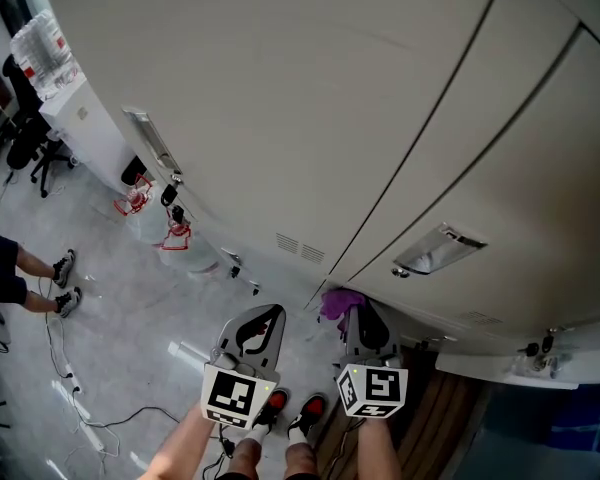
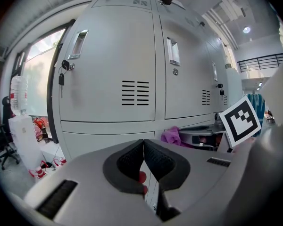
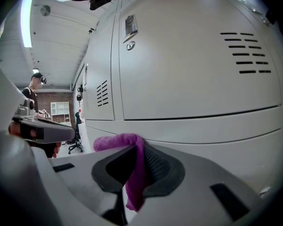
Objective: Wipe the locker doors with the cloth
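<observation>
Purple cloth pinched in right tool.

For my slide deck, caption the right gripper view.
Right gripper shut on a purple cloth, facing grey locker doors.

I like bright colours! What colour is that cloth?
Purple. The cloth shows best in the right gripper view.

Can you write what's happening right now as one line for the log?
left gripper: shut, empty | right gripper: shut on purple cloth | position: low, near locker doors, contact unclear
</observation>
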A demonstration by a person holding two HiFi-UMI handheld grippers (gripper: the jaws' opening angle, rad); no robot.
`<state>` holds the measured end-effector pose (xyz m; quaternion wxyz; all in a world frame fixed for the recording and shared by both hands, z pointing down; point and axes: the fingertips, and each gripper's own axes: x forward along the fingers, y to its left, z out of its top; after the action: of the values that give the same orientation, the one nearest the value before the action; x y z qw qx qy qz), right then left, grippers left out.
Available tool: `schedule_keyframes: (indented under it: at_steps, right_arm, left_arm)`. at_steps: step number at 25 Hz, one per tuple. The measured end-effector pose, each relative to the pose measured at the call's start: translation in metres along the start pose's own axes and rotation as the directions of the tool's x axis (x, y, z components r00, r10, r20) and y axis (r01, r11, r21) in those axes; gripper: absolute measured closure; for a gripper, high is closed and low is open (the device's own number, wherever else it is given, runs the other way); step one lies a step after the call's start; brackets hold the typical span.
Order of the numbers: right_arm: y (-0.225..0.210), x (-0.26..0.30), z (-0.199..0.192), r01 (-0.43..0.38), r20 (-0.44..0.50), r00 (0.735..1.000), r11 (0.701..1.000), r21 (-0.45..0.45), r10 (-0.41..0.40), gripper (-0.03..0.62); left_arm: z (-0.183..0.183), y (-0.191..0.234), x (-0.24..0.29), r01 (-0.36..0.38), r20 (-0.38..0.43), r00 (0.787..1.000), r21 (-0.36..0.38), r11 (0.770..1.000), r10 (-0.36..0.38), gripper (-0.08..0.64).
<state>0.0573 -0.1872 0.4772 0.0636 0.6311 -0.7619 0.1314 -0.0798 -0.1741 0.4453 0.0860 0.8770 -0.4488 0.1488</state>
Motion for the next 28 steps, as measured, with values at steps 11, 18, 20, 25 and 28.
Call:
schedule_keyframes:
  at_steps: [11,18,20,25,28]
  right_arm:
    - [-0.031,-0.021,-0.003,0.065,-0.004,0.998,0.998,0.021,-0.065,0.54]
    - [-0.056,-0.036,-0.008,0.108,-0.008,0.994,0.994,0.031,-0.108,0.54]
    - [-0.063,-0.041,-0.009,0.12,-0.008,0.993,0.992,0.034,-0.12,0.54]
    - [-0.08,-0.052,-0.009,0.148,-0.004,0.989,0.988,0.044,-0.148,0.54]
    - [-0.09,-0.058,-0.01,0.163,-0.004,0.987,0.986,0.045,-0.163,0.54]
  left_arm:
    - [0.007,-0.025,0.006,0.029,0.007,1.0,0.014,0.999,-0.029,0.537]
    - [0.006,-0.048,0.013,0.057,0.003,0.998,0.021,0.998,-0.058,0.537]
    - [0.007,-0.054,0.015,0.066,0.001,0.998,0.03,0.997,-0.066,0.537]
    - [0.008,-0.069,0.019,0.084,-0.002,0.996,0.042,0.996,-0.084,0.537]
    - [0.008,-0.077,0.021,0.094,-0.004,0.996,0.045,0.995,-0.094,0.537]
